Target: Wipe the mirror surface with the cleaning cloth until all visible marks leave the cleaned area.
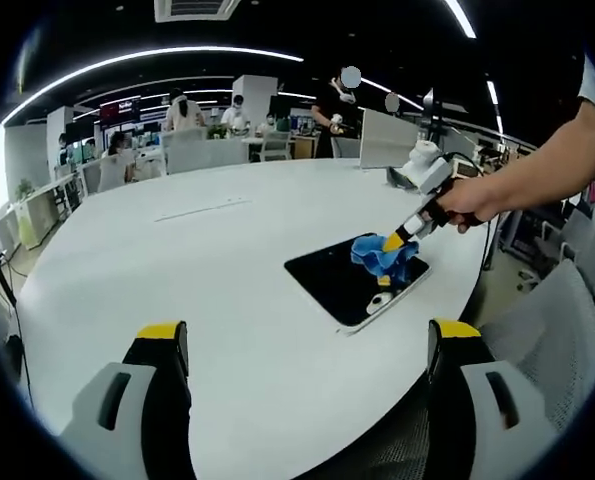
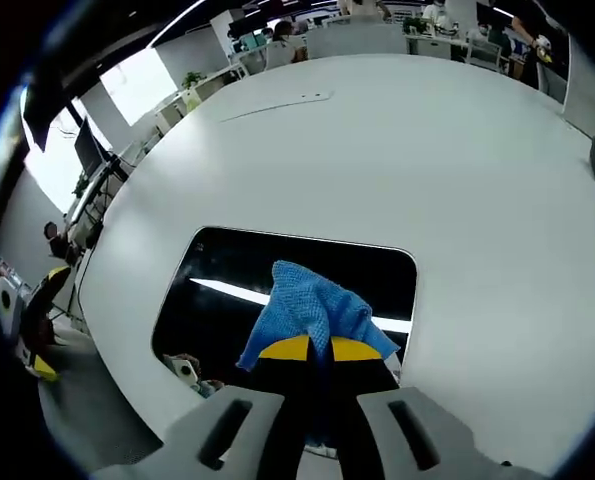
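Right gripper [image 2: 311, 352]: clamped on cloth [image 2: 312, 312], pressed onto mirror [image 2: 227, 275].
Left gripper [image 1: 307, 350]: jaws wide, holding nothing, well back from mirror, near table [image 1: 177, 250] edge.
Mirror: flat, close to table's curved edge.
Long axis: crosswise to right jaws.
Room: glass free either side of cloth; bare tabletop beyond far edge.

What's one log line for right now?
right gripper: shut on blue cleaning cloth | cloth on black rectangular mirror | left gripper: open, away
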Demonstrator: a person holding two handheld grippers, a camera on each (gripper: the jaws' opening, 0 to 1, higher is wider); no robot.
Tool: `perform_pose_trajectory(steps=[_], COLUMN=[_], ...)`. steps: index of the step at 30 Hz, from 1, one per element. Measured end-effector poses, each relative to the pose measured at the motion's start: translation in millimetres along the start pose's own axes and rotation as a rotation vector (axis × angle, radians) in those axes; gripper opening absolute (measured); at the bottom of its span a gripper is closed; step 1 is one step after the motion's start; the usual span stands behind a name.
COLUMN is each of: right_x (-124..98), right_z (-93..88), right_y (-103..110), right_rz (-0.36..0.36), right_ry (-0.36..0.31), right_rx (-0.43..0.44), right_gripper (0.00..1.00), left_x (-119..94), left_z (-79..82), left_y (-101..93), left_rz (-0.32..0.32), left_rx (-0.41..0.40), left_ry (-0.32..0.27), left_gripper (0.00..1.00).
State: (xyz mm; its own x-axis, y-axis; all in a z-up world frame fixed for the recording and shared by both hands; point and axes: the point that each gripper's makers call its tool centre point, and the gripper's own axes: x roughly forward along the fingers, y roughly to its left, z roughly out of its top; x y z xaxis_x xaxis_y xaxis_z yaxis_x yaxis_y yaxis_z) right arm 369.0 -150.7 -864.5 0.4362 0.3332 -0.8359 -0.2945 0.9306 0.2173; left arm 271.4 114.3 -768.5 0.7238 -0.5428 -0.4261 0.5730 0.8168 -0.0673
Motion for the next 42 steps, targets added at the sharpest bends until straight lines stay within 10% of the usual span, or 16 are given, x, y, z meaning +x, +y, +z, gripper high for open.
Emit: perform_pose_trajectory(steps=[42], right_x=[-11.7], right_z=[-7.6], right_y=[-34.8], right_rz=[-0.068], right_ry=[-0.010], right_rx=[0.055], right_gripper=[0.00], left_x=[-5.1], left_z=[9.2], left_y=[-9.4], left_rz=[-0.058], left_rx=[-0.015], left_ry=[-0.025], left_gripper=[0.99])
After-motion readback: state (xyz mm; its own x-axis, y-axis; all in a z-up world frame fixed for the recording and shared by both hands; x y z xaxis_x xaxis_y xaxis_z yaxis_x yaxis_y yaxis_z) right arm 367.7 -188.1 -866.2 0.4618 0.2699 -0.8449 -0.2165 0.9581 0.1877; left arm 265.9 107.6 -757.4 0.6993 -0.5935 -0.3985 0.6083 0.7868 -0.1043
